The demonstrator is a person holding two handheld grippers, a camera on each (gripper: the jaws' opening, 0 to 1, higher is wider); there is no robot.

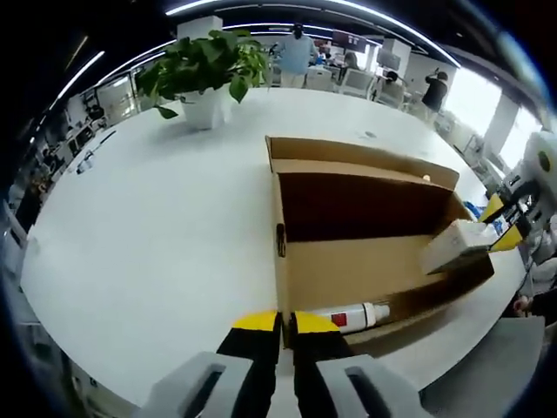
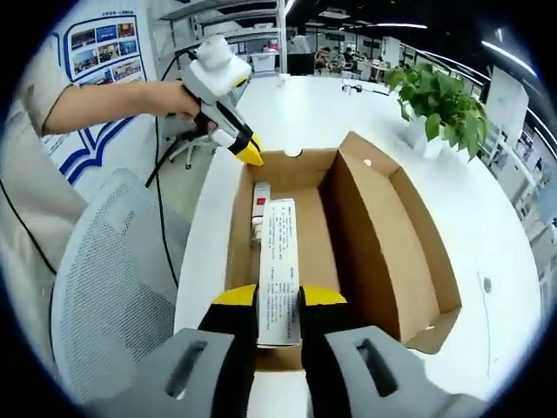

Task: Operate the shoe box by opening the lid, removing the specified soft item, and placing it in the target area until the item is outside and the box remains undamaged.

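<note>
An open brown cardboard shoe box (image 1: 348, 270) (image 2: 383, 235) lies on the white table, its lid flap folded back. My left gripper (image 1: 280, 324) is shut on the rim of one end wall, and it appears at the box's far end (image 2: 248, 152) in the right gripper view. My right gripper (image 2: 278, 300) is shut on a long white printed pack (image 2: 278, 261), held above the box's inside. In the left gripper view the same pack (image 1: 454, 246) hangs over the far end, with the right gripper's yellow tips (image 1: 505, 226) behind it. A white bottle with a red label (image 1: 352, 316) (image 2: 259, 209) lies on the box floor.
A potted green plant (image 1: 204, 78) (image 2: 439, 104) stands on the round white table (image 1: 157, 226) beyond the box. A grey mesh chair (image 2: 113, 270) is at the table edge beside the box. A person's arm (image 2: 104, 104) holds the left gripper. Desks and people fill the background.
</note>
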